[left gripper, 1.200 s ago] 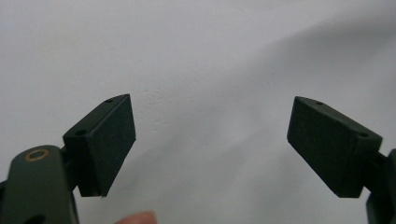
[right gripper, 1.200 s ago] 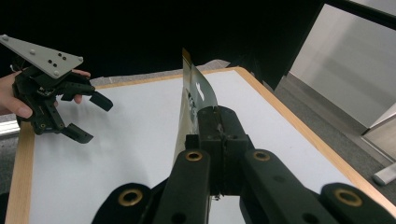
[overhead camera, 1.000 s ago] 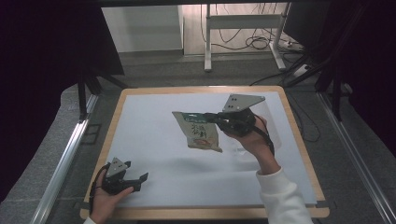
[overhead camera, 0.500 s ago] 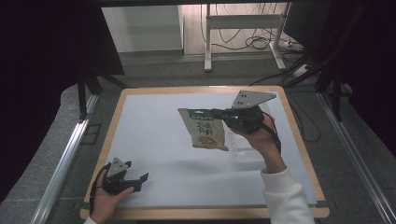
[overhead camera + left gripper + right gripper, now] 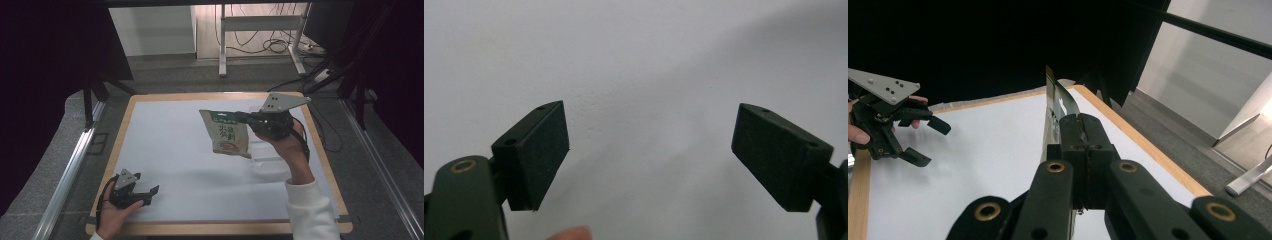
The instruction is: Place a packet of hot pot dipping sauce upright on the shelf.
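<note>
A green and beige snack packet [image 5: 228,133] hangs in the air over the right half of the white table [image 5: 175,150]. My right gripper [image 5: 243,117] is shut on its top right corner, and in the right gripper view the packet [image 5: 1054,107] stands edge-on between the closed jaws. Near the table's front left corner my left gripper [image 5: 151,194] rests low in a hand, open, with nothing between its pads. The left gripper view has its two pads [image 5: 541,150] wide apart over bare white surface. The left gripper [image 5: 930,141] also appears far off in the right gripper view.
The white table has a wooden rim [image 5: 320,150]. A clear plastic object [image 5: 265,160] lies on the table under the right hand. Metal rails [image 5: 65,175] run along both sides, and a stand [image 5: 260,30] with cables is beyond the far edge.
My right gripper has carried the packet a little to the right and upward. The left gripper has stayed where it was.
</note>
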